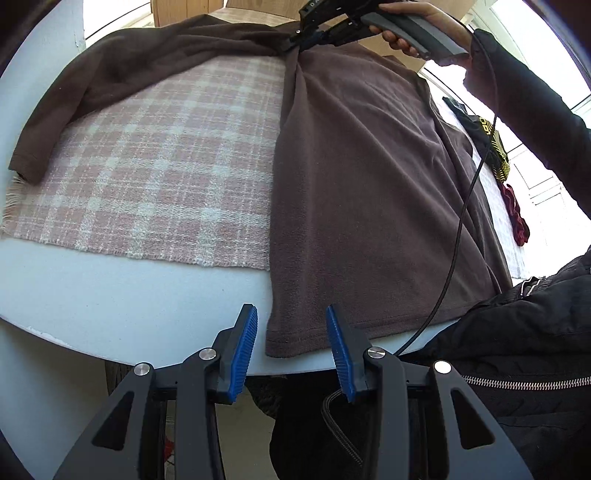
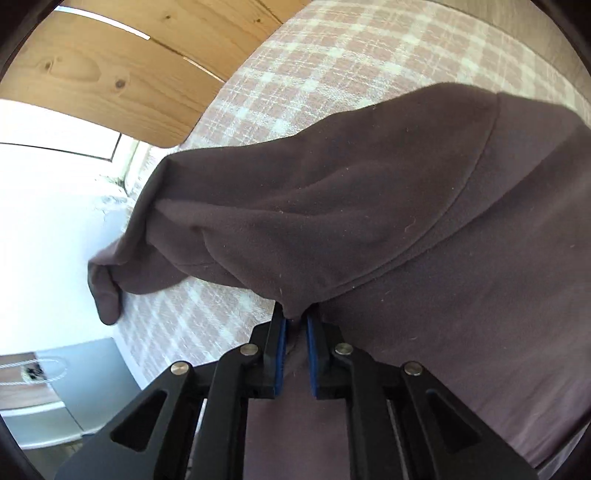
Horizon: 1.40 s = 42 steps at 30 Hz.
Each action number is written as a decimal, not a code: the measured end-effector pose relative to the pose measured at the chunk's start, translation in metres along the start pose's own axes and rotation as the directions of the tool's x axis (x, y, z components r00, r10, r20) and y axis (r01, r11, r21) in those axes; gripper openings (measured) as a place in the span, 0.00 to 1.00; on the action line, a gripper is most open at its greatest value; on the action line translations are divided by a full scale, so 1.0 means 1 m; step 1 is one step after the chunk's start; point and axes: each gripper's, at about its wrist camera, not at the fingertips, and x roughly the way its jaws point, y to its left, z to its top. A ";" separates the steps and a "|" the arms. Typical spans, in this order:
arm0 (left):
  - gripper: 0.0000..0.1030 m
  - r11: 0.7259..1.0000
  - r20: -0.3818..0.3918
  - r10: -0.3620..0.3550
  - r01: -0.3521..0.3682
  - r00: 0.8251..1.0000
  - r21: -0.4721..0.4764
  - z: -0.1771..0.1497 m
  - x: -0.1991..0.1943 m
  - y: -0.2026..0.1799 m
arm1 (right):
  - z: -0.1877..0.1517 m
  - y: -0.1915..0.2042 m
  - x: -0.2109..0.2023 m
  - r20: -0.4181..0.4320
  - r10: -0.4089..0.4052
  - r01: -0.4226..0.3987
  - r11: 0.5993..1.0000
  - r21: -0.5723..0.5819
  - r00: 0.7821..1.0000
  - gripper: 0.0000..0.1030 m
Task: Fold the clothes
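A brown fleece sweater [image 1: 362,177] is laid on a pink and white checked cloth [image 1: 155,173] that covers a pale round table [image 1: 122,295]. The body of the sweater runs from the far side of the table to the near edge, where its hem [image 1: 295,343] hangs slightly over the rim. One sleeve [image 1: 110,74] is spread out across the far part of the cloth, with its cuff [image 1: 24,166] at the cloth's fringed edge.

The left gripper [image 1: 291,354] is held wide open just off the near table edge, with the hem corner seen between its blue pads [image 1: 243,354]. Nothing is gripped by it; contact with the hem cannot be told.

The right gripper [image 2: 294,332] is nearly closed, and a bunch of sweater fabric near the shoulder seam [image 2: 461,206] is pinched between its pads [image 2: 280,350]. In the left wrist view the right gripper [image 1: 295,40] is seen at the far side, where the fabric is pulled into a gather, and its grey handle is held by the right hand [image 1: 424,29], with a black cable [image 1: 461,206] trailing over the sweater.

In the right wrist view the other sleeve [image 2: 229,236] is seen draped over the cloth, its cuff [image 2: 105,291] hanging past the table edge. A dark jacket [image 1: 517,350] is worn by the person. Other clothes, black-and-yellow [image 1: 495,147] and dark red [image 1: 517,218], are lying further along on the right. Wooden boards [image 2: 122,74] are visible beyond the table.
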 end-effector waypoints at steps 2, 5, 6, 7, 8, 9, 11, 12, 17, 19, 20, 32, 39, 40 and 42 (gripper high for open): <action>0.36 0.999 0.016 0.018 -0.018 1.000 -0.029 0.002 -0.005 0.009 | -0.008 0.022 -0.017 0.027 -0.065 0.067 0.992 -0.108 0.998 0.24; 0.36 0.999 0.024 -0.008 0.009 1.000 -0.033 0.005 -0.002 0.008 | -0.030 0.054 -0.042 0.086 -0.096 0.114 0.963 -0.243 0.992 0.35; 0.36 1.000 0.014 -0.017 0.017 1.000 -0.018 0.005 0.003 0.004 | -0.038 0.063 -0.048 0.097 -0.087 0.111 0.953 -0.280 0.991 0.36; 0.36 1.000 0.005 -0.027 0.027 1.000 -0.006 0.005 0.007 -0.001 | -0.046 0.070 -0.048 0.083 -0.062 0.084 0.948 -0.307 0.995 0.36; 0.36 0.999 -0.001 -0.040 0.040 0.999 -0.002 0.004 0.010 -0.004 | -0.054 0.076 -0.044 0.055 -0.038 0.054 0.944 -0.326 0.998 0.36; 0.36 0.999 -0.007 -0.052 0.052 0.999 0.003 0.002 0.013 -0.007 | -0.062 0.081 -0.040 0.027 -0.014 0.022 0.939 -0.344 1.000 0.36; 0.36 0.997 -0.020 -0.077 0.077 0.997 0.012 0.000 0.018 -0.014 | -0.074 0.090 -0.024 -0.035 0.013 -0.025 0.928 -0.372 0.999 0.36; 0.36 0.996 -0.026 -0.090 0.090 0.996 0.017 -0.002 0.021 -0.017 | -0.078 0.092 -0.014 -0.064 0.022 -0.045 0.924 -0.380 0.998 0.36; 0.36 0.994 -0.033 -0.109 0.110 0.993 0.028 -0.006 0.026 -0.028 | -0.070 0.090 0.024 -0.147 0.038 -0.084 0.943 -0.323 0.988 0.36; 0.36 0.993 -0.030 -0.118 0.119 0.993 0.025 -0.006 0.027 -0.031 | -0.067 0.091 0.035 -0.171 0.003 -0.059 0.946 -0.319 0.985 0.36; 0.36 0.992 -0.031 -0.120 0.121 0.992 0.028 -0.007 0.026 -0.033 | -0.066 0.091 0.040 -0.182 -0.028 -0.033 0.944 -0.327 0.983 0.36; 0.36 0.996 -0.021 -0.091 0.092 0.996 0.023 -0.008 0.021 -0.030 | -0.082 0.112 0.060 -0.083 -0.258 0.183 0.846 -0.501 0.963 0.08; 0.36 0.999 0.013 -0.040 0.040 0.999 -0.027 -0.010 0.006 -0.015 | -0.077 0.114 0.034 -0.017 -0.055 0.040 0.878 -0.476 0.998 0.04; 0.36 0.999 0.020 -0.038 0.039 0.999 -0.035 -0.011 0.003 -0.012 | -0.080 0.113 0.030 -0.004 -0.092 0.078 0.864 -0.497 0.996 0.04; 0.36 0.998 0.025 -0.033 0.034 0.999 -0.052 -0.013 -0.001 -0.007 | -0.084 0.107 0.027 -0.017 -0.124 0.098 0.854 -0.511 0.992 0.04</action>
